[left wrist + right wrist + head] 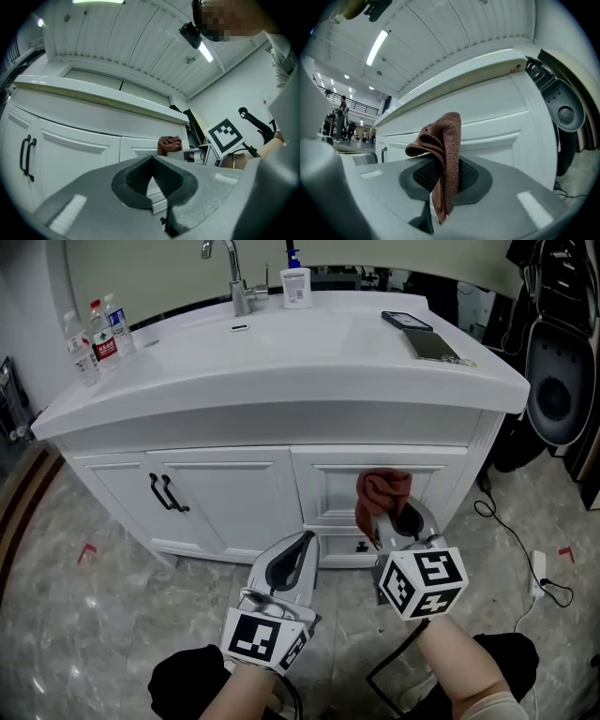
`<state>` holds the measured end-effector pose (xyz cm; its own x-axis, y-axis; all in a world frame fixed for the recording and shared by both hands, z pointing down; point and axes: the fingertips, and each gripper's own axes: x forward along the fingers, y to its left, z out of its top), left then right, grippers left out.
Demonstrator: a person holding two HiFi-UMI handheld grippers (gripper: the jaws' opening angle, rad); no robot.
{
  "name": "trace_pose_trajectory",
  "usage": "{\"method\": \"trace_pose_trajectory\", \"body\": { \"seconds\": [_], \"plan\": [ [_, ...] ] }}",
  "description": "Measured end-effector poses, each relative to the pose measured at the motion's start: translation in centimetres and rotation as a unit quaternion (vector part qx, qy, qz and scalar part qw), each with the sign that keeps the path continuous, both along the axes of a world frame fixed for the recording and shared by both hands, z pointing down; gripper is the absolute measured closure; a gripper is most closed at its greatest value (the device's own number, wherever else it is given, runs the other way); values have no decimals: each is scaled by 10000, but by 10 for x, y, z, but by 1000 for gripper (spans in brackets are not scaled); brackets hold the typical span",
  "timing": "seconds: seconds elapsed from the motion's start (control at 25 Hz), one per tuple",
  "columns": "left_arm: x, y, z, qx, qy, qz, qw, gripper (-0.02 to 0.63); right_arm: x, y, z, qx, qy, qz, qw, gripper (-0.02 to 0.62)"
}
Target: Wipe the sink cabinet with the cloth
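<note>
The white sink cabinet [234, 493] stands in front of me, with panelled doors and drawer fronts under a white countertop. A reddish-brown cloth [380, 495] is pinched in my right gripper [392, 521], which is shut on it; the cloth [440, 159] sticks up between the jaws, close to the right drawer front [487, 126]. My left gripper [292, 559] is shut and empty, held low before the cabinet's middle. From the left gripper view the cloth [169, 144] shows against the cabinet [79, 150], and the left gripper [151, 180] has its jaws together.
Black door handles [167, 493] sit on the left door. On the countertop [281, 371] are a faucet [234, 277], a soap bottle [296, 282], water bottles [98, 334] and a phone [407, 321]. A speaker [558, 381] and cables [525, 549] lie at the right.
</note>
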<state>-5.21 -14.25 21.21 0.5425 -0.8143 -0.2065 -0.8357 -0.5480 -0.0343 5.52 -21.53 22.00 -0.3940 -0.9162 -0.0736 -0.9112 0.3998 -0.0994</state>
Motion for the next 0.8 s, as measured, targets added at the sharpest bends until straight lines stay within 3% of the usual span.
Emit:
{"method": "trace_pose_trajectory", "body": {
  "seconds": [0.2,0.36,0.64,0.8],
  "plan": [
    [-28,-8,20,-173,69,-191,9996,606,-70,-15,35,-315,23,-469,9984,514],
    [-40,-15,34,-259,37,-301,9992,606,-102,-33,51,-495,11,-619,9969,514],
    [-23,-21,32,-184,75,-41,9998,606,-97,-38,55,-335,320,-477,9978,512],
    [-12,-22,27,-97,149,83,9998,606,-77,-38,53,-230,585,-145,9979,512]
  ]
}}
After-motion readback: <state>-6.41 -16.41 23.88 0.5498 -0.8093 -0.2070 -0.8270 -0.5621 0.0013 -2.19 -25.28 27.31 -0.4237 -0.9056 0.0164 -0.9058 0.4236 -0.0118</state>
